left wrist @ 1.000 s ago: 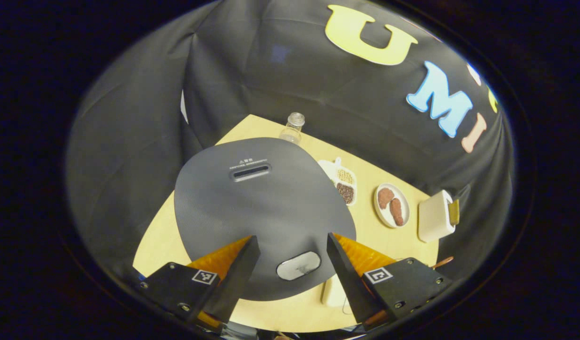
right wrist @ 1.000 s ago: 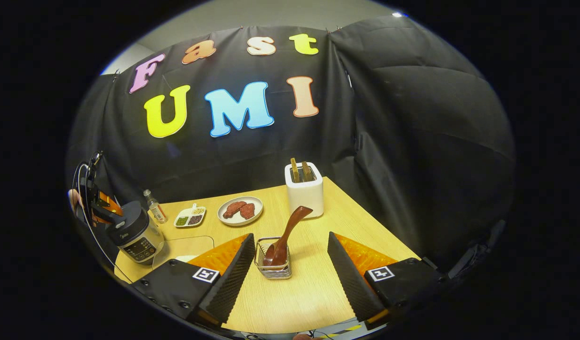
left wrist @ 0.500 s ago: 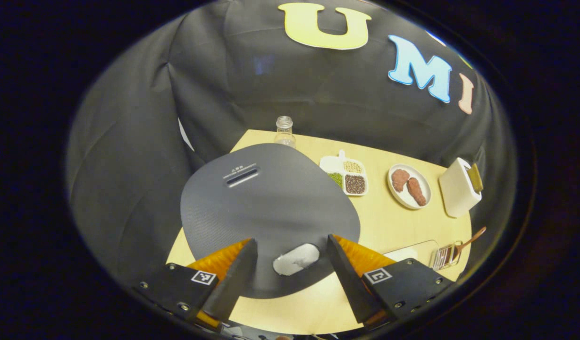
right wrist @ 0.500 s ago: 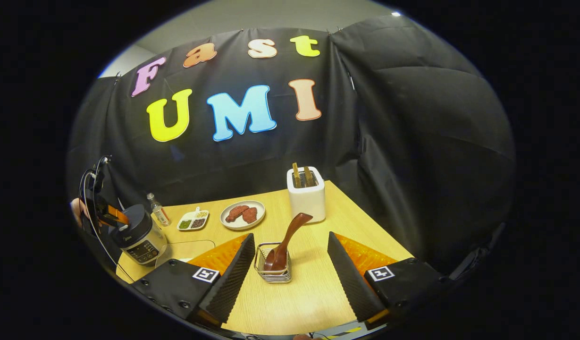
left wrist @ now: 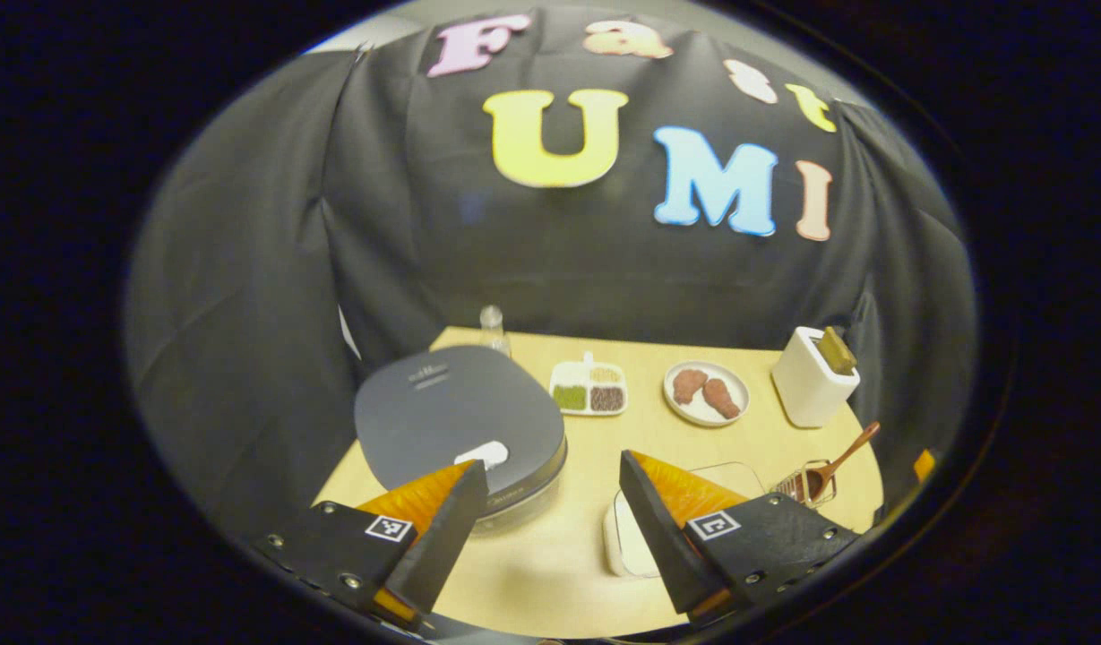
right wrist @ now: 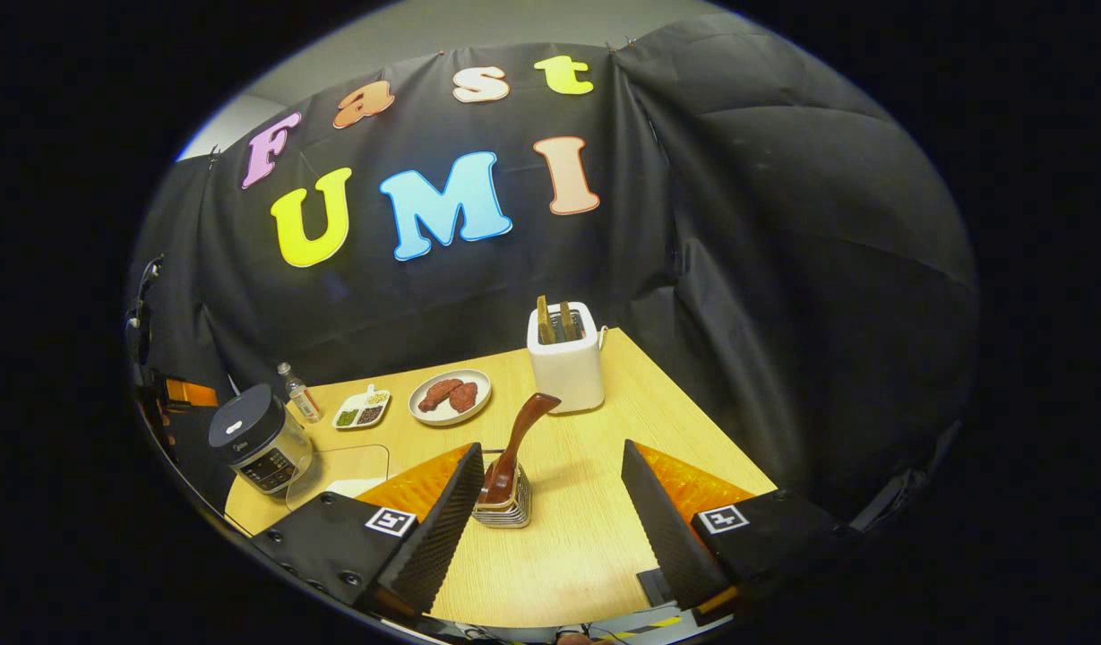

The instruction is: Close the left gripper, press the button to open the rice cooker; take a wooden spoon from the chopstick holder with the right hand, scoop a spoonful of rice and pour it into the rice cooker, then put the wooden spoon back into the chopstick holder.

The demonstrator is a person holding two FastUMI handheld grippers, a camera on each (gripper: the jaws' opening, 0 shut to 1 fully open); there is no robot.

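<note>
Both grippers were wide open, holding nothing. The left gripper (left wrist: 545,511) sat low center, rice cooker (left wrist: 460,425) lidded at left center. The right gripper (right wrist: 550,502) framed the wooden spoon (right wrist: 514,443) standing in the chopstick holder (right wrist: 503,507) bottom center.

Your left finger hid the rice cooker's (left wrist: 460,421) near front edge. The wooden spoon's (right wrist: 514,443) bowl sat buried in the chopstick holder (right wrist: 503,507).
</note>
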